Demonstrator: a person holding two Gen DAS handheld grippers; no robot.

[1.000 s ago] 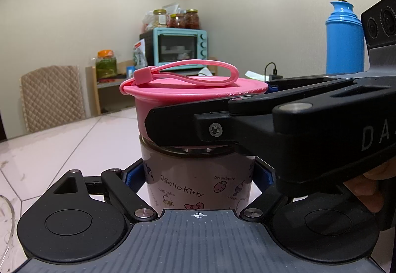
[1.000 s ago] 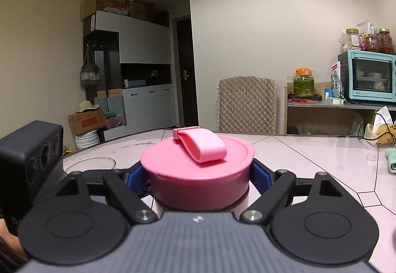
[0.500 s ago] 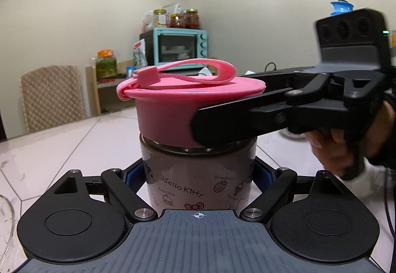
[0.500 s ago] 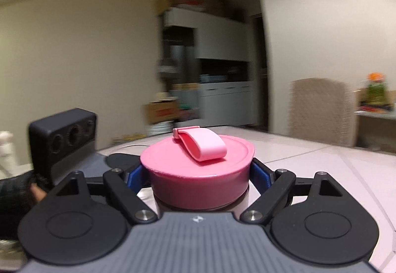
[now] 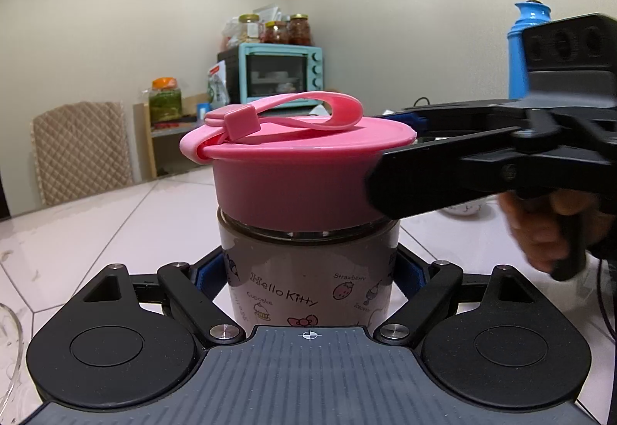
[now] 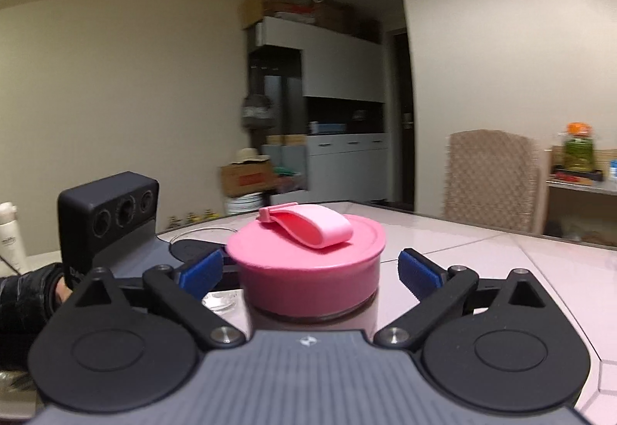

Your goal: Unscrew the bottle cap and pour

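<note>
A Hello Kitty bottle [image 5: 308, 294] stands on the white table [image 5: 96, 224], and my left gripper [image 5: 308, 271] is shut on its body, blue pads pressed against both sides. Its pink screw cap [image 5: 293, 186] with a strap loop [image 5: 308, 109] sits on top. My right gripper [image 6: 310, 271] comes in from the right of the left wrist view, level with the cap [image 6: 308, 255]. Its jaws are opening: the blue pads [image 6: 418, 271] stand clear of the cap on both sides, the cap still between them. A hand [image 5: 540, 232] holds its handle.
A blue thermos [image 5: 528, 51] stands behind the right gripper. A glass bowl [image 5: 7, 348] sits at the left gripper's left. A white bottle [image 6: 9, 232] is at the table's far left. A quilted chair [image 5: 81, 151] and a shelf with a teal oven [image 5: 281, 74] lie beyond the table.
The right gripper swung around the bottle while shut on the cap, then its jaws opened off the cap. The left gripper and the bottle stayed put.
</note>
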